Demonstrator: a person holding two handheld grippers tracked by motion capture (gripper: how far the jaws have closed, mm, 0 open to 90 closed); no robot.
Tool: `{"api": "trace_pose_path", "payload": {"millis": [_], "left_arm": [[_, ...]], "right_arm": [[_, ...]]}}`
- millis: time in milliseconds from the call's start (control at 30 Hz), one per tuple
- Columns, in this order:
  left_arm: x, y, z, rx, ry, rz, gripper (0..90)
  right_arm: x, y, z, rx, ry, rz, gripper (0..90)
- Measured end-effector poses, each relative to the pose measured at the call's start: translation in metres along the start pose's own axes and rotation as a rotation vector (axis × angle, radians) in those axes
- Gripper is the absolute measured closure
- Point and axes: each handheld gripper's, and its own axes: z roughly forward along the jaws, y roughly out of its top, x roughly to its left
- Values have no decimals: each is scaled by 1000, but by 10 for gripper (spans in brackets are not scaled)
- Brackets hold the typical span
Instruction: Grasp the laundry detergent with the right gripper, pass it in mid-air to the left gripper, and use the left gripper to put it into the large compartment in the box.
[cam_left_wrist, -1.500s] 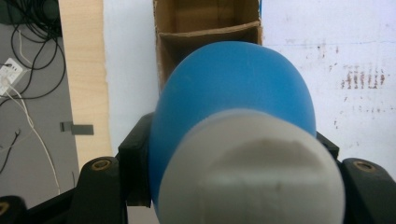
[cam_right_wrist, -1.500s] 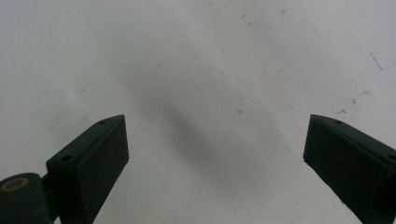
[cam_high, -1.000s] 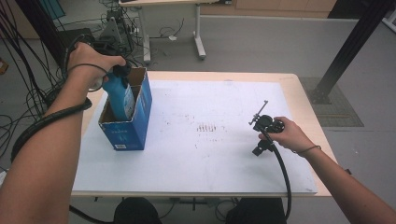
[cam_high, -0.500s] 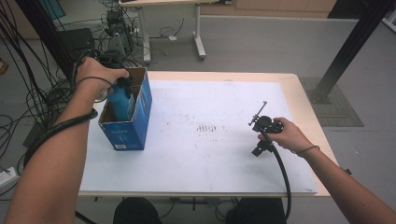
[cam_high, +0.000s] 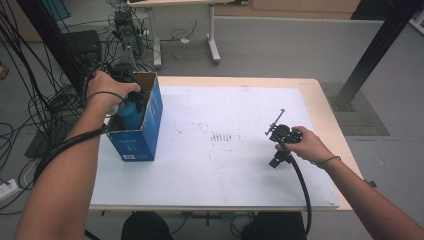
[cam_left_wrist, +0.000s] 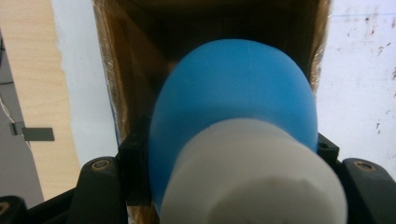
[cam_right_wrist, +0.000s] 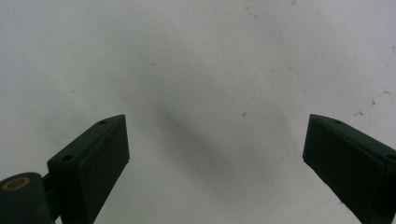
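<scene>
Your left gripper has its jaws clamped on either side of the blue bottle just below its white cap, and the bottle hangs inside the open cardboard box at the table's left edge. Your right gripper has its jaws spread wide with nothing between them, above the bare white mat, well apart from the box.

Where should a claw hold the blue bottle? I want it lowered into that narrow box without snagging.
Grip the blue bottle at its neck, just below the white cap, coming from above, as the left claw does. It hangs upright, base first, inside the tall open-topped box, whose walls close off its sides.
</scene>
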Motion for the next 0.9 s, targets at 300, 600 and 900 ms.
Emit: {"api": "trace_pose_path", "payload": {"millis": [300, 600, 900], "left_arm": [[1, 0, 14, 33, 2, 6, 372], [2, 0, 25, 50, -4, 2, 372], [1, 0, 32, 54, 1, 2, 372]], "right_arm": [[1, 1, 2, 0, 5, 2, 72], [-1, 0, 1, 4, -2, 5, 73], [-1, 0, 1, 5, 1, 10, 73]]}}
